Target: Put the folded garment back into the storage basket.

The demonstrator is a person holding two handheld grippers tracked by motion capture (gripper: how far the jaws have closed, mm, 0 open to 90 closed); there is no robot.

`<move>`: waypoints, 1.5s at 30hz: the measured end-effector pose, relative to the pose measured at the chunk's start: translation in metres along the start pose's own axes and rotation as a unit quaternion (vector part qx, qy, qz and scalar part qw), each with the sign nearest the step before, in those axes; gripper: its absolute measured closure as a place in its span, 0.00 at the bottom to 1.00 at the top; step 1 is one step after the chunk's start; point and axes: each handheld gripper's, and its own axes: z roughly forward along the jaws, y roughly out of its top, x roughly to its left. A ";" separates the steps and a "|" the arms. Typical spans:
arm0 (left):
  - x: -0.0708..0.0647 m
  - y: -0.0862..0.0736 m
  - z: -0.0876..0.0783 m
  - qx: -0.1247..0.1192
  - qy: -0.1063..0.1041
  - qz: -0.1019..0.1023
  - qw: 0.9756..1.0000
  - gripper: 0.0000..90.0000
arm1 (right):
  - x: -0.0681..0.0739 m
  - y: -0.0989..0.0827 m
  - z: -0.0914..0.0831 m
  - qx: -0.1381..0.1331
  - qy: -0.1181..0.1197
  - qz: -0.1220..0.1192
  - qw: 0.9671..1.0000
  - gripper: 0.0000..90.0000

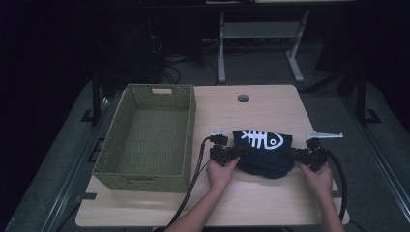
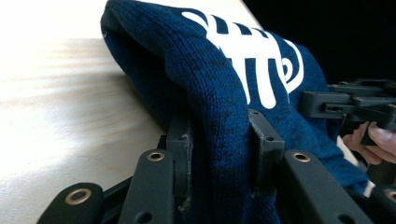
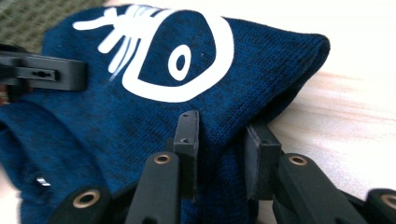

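Down at the lower middle of the high view, the left gripper (image 1: 240,152) and the right gripper (image 1: 293,154) sit at opposite ends of a folded dark blue knit garment (image 1: 265,155), each clamped on a bunched edge of it. In the left gripper view the jaws rise from the bottom of the frame with a thick fold of the blue knit garment (image 2: 224,116) squeezed between them; the fold covers the inner faces of the pads, so how deep the bite goes is hard to tell. The right gripper view shows much the same, its jaws pinching a roll of the garment (image 3: 140,116) at the bottom centre. A white fish-skeleton print (image 1: 261,139) lies on top of the cloth, cut off at the top edge in both gripper views. The person's left hand (image 1: 221,174) and right hand (image 1: 316,179) come in from the bottom of the high view, forearms cropped by the frame. The garment rests on the light wooden table (image 1: 251,203), right of centre. Left of it stands an olive woven basket (image 1: 121,166), just beside the left gripper's black cable (image 1: 197,164). A small round hole (image 1: 243,98) marks the tabletop near its far edge. Beyond the table the room is too dark to make out much, save pale desk legs (image 1: 221,48) at the upper middle.
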 end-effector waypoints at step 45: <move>-0.053 0.057 -0.071 -0.042 -0.050 0.069 0.995 0.73 | 0.036 0.057 -0.066 -0.078 0.105 0.039 0.991 0.79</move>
